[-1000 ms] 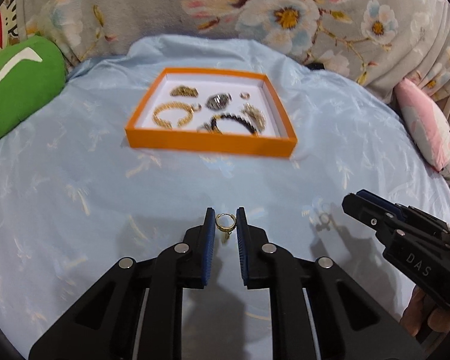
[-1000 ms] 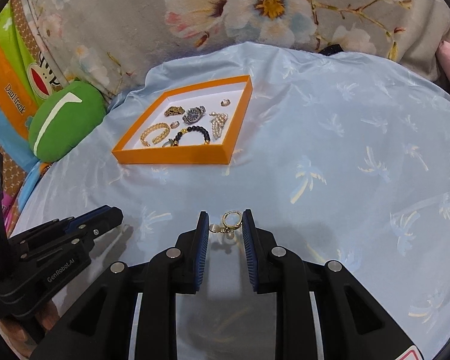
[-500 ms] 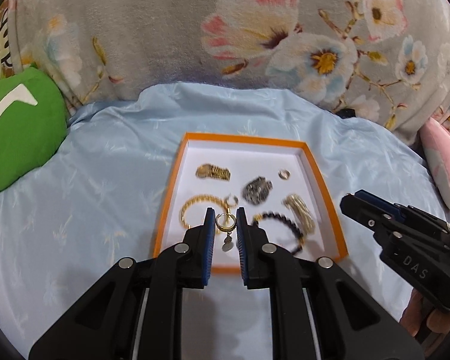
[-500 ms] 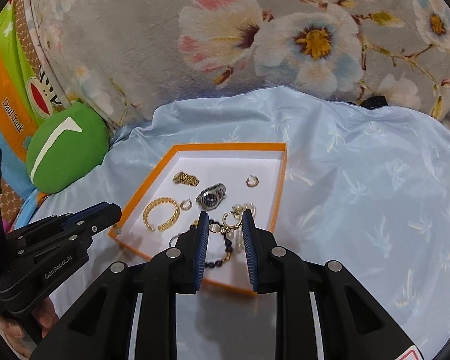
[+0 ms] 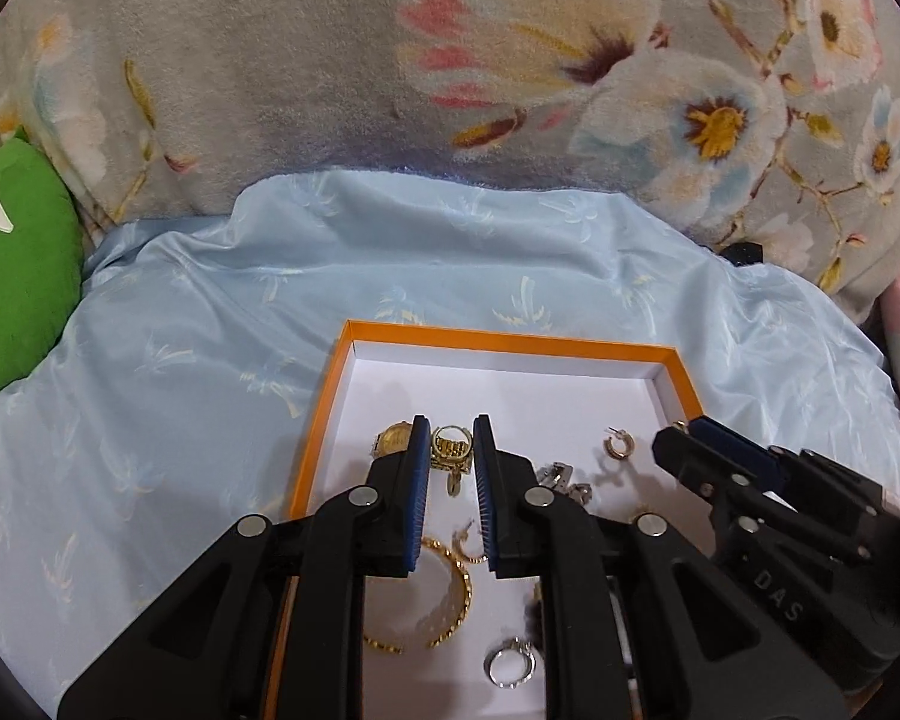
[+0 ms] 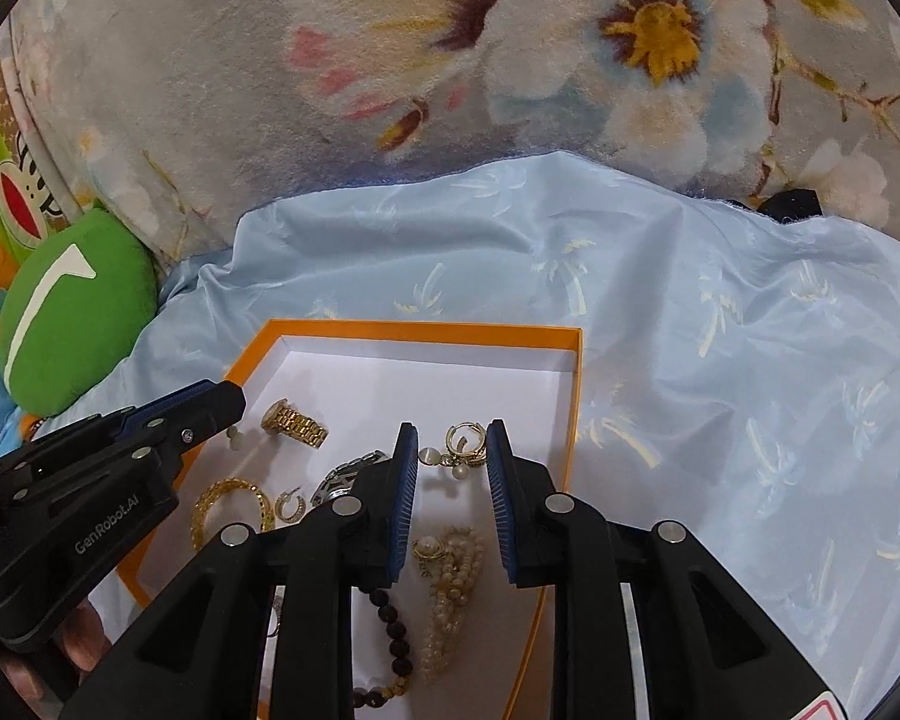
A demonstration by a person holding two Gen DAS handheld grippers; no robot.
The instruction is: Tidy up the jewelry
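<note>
Left gripper (image 5: 451,462) fingers are narrow, pinching a gold hoop earring (image 5: 451,435) between the blue pads. The hoop is on top and its drop hangs straight down, so the long axis is vertical. It sits just above the floor of the orange box (image 5: 510,341), at the near-left part, right in front of a gold watch (image 6: 294,420). Right gripper (image 6: 451,450) fingers are slightly wider, gripping a pearl earring (image 6: 465,444). Its hoop is against the right pad, a bead touches the left pad, and the pearls dangle below. It hangs over the box's right half near the right wall. Inside the box, on white lining, are a gold bangle (image 5: 465,588), silver ring (image 5: 512,663), small hoop (image 5: 617,447), silver watch (image 6: 342,477), dark bead bracelet (image 6: 393,630) and pearl strand (image 6: 450,588). The gold watch lies flat, band pointing right. The box's long side runs across the left view. It rests on a blue sheet (image 5: 180,390), with a green cushion (image 5: 12,270) off to the left.
</note>
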